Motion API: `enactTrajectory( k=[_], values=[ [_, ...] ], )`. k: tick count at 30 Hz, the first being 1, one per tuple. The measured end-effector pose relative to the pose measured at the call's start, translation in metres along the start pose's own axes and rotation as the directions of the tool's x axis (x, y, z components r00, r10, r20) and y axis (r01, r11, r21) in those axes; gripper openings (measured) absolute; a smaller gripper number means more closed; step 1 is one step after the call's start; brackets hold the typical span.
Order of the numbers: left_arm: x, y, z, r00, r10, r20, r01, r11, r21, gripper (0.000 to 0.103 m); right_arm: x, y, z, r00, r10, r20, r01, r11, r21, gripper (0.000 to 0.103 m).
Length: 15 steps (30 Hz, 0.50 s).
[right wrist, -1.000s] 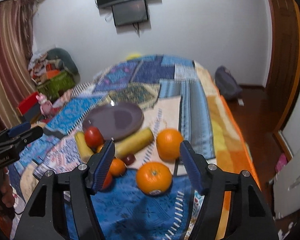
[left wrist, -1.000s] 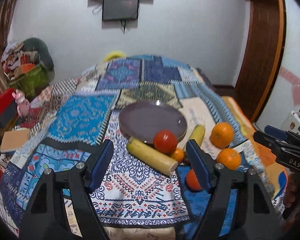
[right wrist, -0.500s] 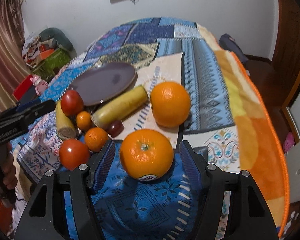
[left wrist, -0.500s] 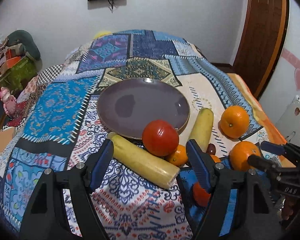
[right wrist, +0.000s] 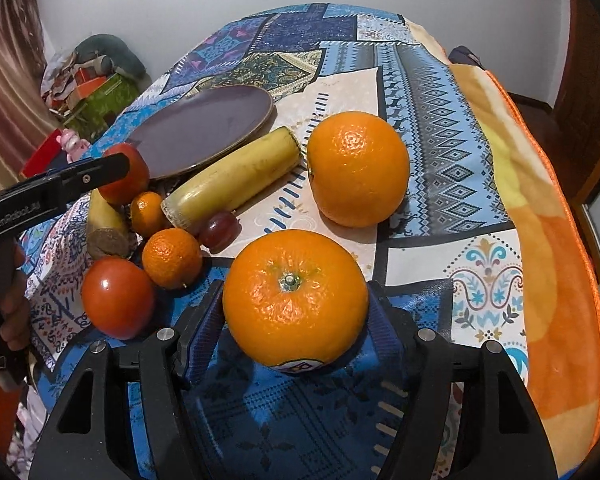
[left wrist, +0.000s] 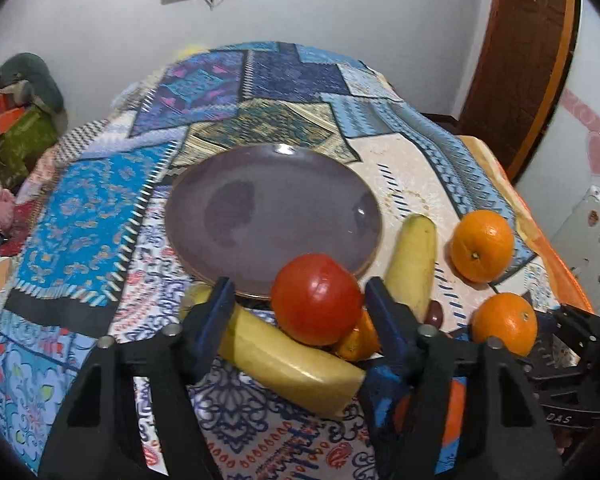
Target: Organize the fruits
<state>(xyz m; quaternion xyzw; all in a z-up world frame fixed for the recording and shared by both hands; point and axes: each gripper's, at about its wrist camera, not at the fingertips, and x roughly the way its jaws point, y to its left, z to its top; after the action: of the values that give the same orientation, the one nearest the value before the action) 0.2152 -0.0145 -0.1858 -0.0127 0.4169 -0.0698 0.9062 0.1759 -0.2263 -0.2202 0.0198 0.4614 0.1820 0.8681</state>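
A purple plate (left wrist: 272,208) lies on the patterned bedspread, also in the right wrist view (right wrist: 204,130). My left gripper (left wrist: 300,300) is open around a red tomato (left wrist: 316,300) at the plate's near rim, above a yellow banana piece (left wrist: 292,360). My right gripper (right wrist: 296,312) is open, its fingers on either side of a large orange (right wrist: 296,300). A second large orange (right wrist: 358,168), another banana piece (right wrist: 236,178), two small mandarins (right wrist: 172,258), a second tomato (right wrist: 118,298) and a dark red grape (right wrist: 220,230) lie nearby.
The bed's orange blanket edge (right wrist: 560,280) drops off to the right. Clutter and a green box (right wrist: 100,96) stand on the floor at the left. A white appliance (left wrist: 588,240) stands to the right of the bed.
Both grippers have moved forward and down. The left now brackets the tomato, and the right now brackets the near orange. Both stay open.
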Motion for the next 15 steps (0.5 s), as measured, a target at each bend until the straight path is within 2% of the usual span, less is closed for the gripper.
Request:
enactTrajectory(
  k=[2, 6, 15],
  values=[
    [0.002, -0.002, 0.0, 1.0, -0.025, -0.013, 0.025, 1.0, 0.003, 0.051, 0.0, 0.0, 0.001, 1.0, -0.001, -0.001, 0.001, 1.0, -0.001, 0.065],
    [0.001, -0.008, -0.002, 1.0, -0.005, -0.01, 0.006, 1.0, 0.027, 0.05, -0.001, -0.004, 0.002, 1.0, 0.013, -0.001, -0.013, 1.0, 0.018, 0.064],
    [-0.02, -0.002, -0.001, 1.0, -0.02, 0.011, 0.02, 1.0, 0.009, 0.049, -0.016, -0.004, 0.01, 0.999, 0.013, 0.034, -0.014, 0.999, 0.029, 0.063]
  ],
)
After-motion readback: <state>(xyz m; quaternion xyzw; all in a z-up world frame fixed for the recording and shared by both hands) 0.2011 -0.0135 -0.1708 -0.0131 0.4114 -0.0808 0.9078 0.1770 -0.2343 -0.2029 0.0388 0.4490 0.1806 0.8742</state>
